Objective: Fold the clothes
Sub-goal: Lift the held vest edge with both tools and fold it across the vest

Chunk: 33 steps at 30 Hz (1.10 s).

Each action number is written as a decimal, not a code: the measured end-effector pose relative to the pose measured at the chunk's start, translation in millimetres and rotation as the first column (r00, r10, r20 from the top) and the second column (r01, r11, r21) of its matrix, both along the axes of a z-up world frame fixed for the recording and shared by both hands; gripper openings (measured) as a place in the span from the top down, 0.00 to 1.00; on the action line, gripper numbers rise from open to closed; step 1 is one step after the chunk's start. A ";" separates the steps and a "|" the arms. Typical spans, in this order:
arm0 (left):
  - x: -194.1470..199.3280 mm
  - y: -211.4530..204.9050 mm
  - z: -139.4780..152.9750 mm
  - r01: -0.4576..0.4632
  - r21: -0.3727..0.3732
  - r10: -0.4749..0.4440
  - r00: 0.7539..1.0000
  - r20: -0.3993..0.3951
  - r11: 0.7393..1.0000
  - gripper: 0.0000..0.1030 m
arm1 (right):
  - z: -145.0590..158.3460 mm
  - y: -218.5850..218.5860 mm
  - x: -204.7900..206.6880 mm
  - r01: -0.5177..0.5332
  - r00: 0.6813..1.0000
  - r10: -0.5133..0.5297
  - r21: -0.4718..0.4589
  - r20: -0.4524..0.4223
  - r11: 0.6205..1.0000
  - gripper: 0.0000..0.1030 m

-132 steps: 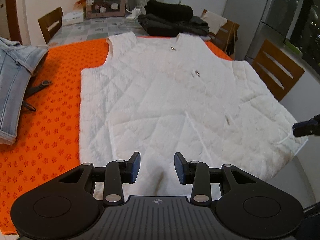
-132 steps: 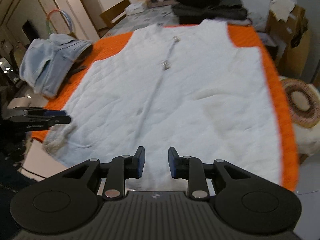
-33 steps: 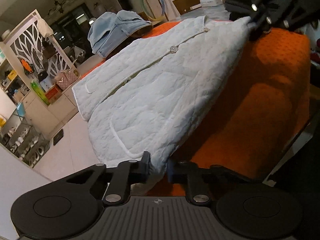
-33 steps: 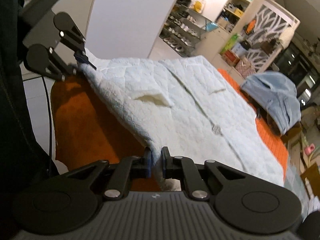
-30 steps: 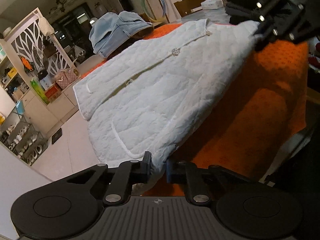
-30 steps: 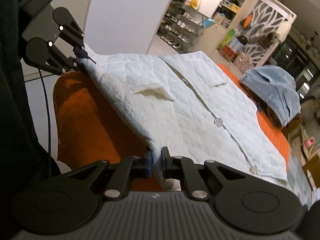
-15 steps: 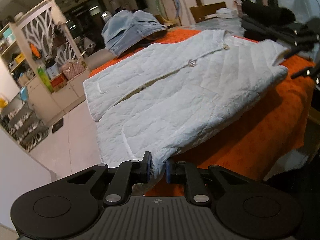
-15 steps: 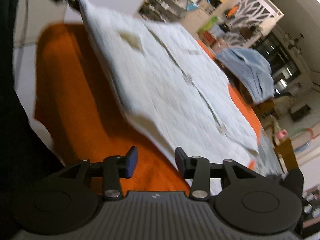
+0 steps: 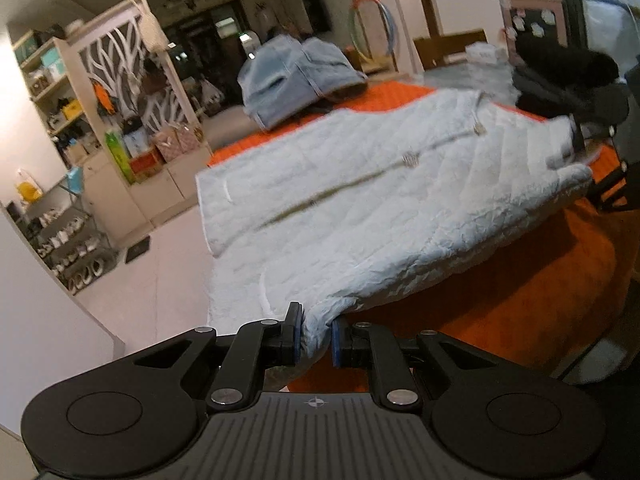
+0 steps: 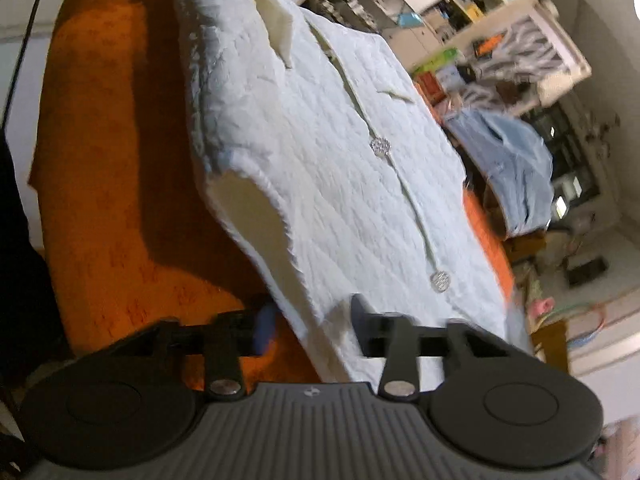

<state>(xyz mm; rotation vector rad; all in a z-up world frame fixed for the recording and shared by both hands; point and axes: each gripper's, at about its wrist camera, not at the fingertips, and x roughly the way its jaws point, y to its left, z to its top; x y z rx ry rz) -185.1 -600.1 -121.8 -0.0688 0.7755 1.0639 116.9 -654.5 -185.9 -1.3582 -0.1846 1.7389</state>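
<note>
A white quilted vest (image 9: 380, 208) lies button side up on the orange-covered table (image 9: 540, 280). My left gripper (image 9: 316, 336) is shut on its bottom corner and holds that corner a little above the cloth. In the right wrist view the vest (image 10: 320, 140) stretches away from me. My right gripper (image 10: 312, 320) has its jaws apart and closing, with the vest's near shoulder edge between them; the pads do not press on it. The right gripper (image 9: 576, 144) also shows in the left wrist view, at the vest's far end.
A pile of blue denim (image 9: 296, 76) sits at the table's far side, also seen as denim (image 10: 516, 152). Black clothes (image 9: 568, 76) are heaped at the far right. The orange cloth (image 10: 112, 140) hangs over the table edge; shelves and a shoe rack (image 9: 72, 264) stand on the floor beyond.
My right gripper let go of the vest's shoulder, opened wide and sank toward the table. The shoulder end has dropped onto the cloth. My left gripper keeps its hold on the hem corner.
</note>
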 end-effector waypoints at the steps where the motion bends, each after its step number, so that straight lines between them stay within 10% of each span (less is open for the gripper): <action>1: 0.0 -1.0 4.0 -0.006 0.011 0.006 1.000 0.014 1.000 0.85 | 3.7 -0.8 -2.4 0.017 1.000 -0.017 0.007 -0.004 1.000 0.93; 12: -25.7 6.4 82.7 -0.028 0.074 0.019 0.993 0.113 0.997 0.85 | 104.3 -11.2 -23.9 0.113 0.990 -0.114 -0.017 -0.085 0.994 0.94; 21: 5.1 94.6 140.0 -0.065 0.152 0.041 0.987 0.156 0.986 0.85 | 172.5 75.0 -3.9 0.108 0.993 -0.107 0.026 -0.056 0.994 0.94; 33: 76.8 278.7 119.3 -0.142 0.081 0.134 0.986 0.097 0.987 0.85 | 146.6 263.9 49.4 0.084 0.994 -0.090 -0.090 -0.066 0.992 0.94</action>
